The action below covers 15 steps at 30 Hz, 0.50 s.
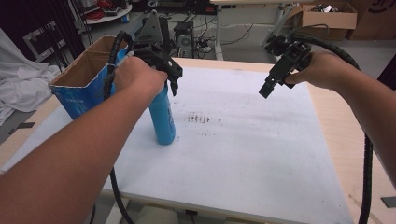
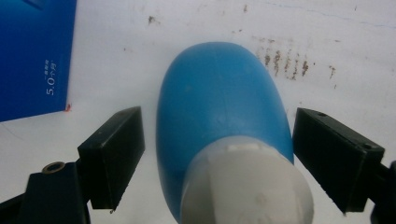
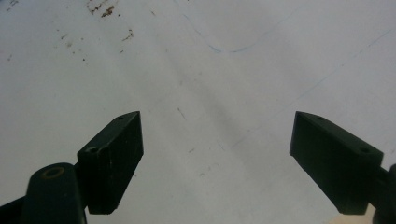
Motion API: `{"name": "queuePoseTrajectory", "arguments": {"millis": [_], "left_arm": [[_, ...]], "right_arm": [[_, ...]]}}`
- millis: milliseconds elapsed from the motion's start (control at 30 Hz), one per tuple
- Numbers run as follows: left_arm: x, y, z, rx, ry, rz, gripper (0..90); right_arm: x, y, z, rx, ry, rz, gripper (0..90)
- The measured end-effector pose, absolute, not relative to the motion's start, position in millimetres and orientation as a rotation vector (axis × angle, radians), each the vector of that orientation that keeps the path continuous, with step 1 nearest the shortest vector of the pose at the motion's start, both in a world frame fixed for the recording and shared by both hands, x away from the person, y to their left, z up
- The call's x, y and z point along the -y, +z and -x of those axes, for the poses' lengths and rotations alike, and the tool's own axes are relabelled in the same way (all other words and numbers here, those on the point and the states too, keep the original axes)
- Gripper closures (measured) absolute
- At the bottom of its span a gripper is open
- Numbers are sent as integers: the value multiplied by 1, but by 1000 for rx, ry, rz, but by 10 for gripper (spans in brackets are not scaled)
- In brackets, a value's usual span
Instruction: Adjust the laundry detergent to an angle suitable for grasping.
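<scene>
L gripper (image 1: 170, 77) open, R gripper (image 1: 273, 84) open, raised

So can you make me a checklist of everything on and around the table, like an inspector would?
Surface: white table top with brown smudges near the middle.
Job's things: blue bottle standing upright, pale cap on top.
Clutter: open blue cardboard box at the left edge, beside the bottle.
Grippers: left tongs open on either side of the bottle's top, not touching; right tongs open, above bare table.
Cables: black ribbed cable trailing from the right tongs.
Surroundings: cardboard box on the floor behind; white cloth at left.
</scene>
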<state>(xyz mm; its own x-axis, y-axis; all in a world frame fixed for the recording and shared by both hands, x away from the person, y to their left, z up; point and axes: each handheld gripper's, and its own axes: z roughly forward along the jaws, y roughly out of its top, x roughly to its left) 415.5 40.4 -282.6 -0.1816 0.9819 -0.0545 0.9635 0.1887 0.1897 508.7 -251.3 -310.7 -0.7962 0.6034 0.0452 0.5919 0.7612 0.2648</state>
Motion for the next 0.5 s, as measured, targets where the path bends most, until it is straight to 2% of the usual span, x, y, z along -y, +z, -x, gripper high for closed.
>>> {"name": "queuePoseTrajectory", "arguments": {"millis": [500], "left_arm": [[-39,-288,-414,-2302,171,-1897,232]], "right_arm": [[252,-311,-509,-2909,410,-989,176]]}}
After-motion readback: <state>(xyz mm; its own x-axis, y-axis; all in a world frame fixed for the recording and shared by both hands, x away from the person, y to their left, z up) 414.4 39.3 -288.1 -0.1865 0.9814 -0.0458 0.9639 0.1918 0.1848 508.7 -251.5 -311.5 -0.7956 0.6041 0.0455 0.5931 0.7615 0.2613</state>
